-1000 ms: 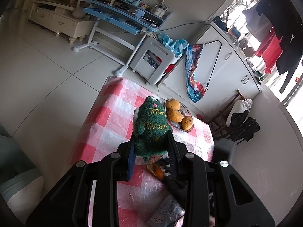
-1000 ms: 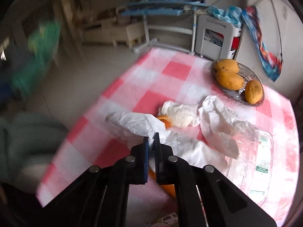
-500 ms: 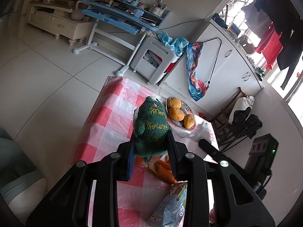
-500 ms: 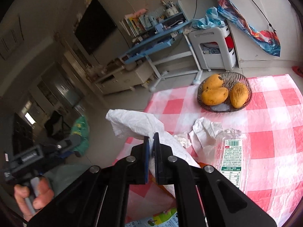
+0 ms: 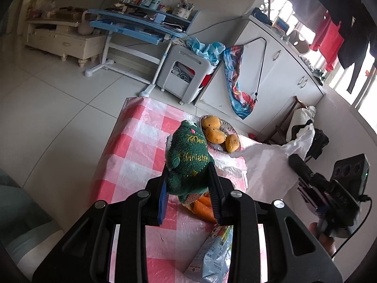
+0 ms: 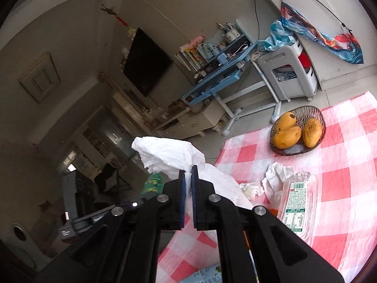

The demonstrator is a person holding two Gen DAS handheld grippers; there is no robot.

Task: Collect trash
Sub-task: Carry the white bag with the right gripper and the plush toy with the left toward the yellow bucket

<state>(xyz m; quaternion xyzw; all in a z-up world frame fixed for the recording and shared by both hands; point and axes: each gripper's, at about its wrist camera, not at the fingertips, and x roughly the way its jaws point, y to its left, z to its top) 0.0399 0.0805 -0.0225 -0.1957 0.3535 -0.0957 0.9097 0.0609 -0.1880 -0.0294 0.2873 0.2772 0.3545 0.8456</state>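
**White bag lifted off the counter, green cloth held in place**

Since the earlier frames the right tool [image 6: 188,176] has swung up and away from the counter [image 6: 348,146], carrying the white plastic bag [image 6: 169,155] with it; in the left wrist view that bag [image 5: 271,165] now hangs at the right of the frame, where a second ago only the floor showed. The left tool [image 5: 188,184] has kept its place.

Largest in both views is the counter under its pink-and-white checked cover, filling the lower right of the right wrist view and the centre of the left one. On it, toward the upper right of the right wrist view, stands a wire basket [image 6: 315,115] with three mangoes [image 6: 286,132]. Below the basket lie a crumpled white tissue [image 6: 275,172] and, just beside it, a clear plastic tray [image 6: 299,202] with a printed label. A blue snack packet [image 5: 212,259] lies at the bottom of the left wrist view.

The right tool is closed on a fold of the white bag, pinched between its blue pads. The left tool is clamped on a green Christmas cloth [image 5: 190,160], which stands upright between its jaws, with orange peel [image 5: 202,205] lying on the counter just below it.
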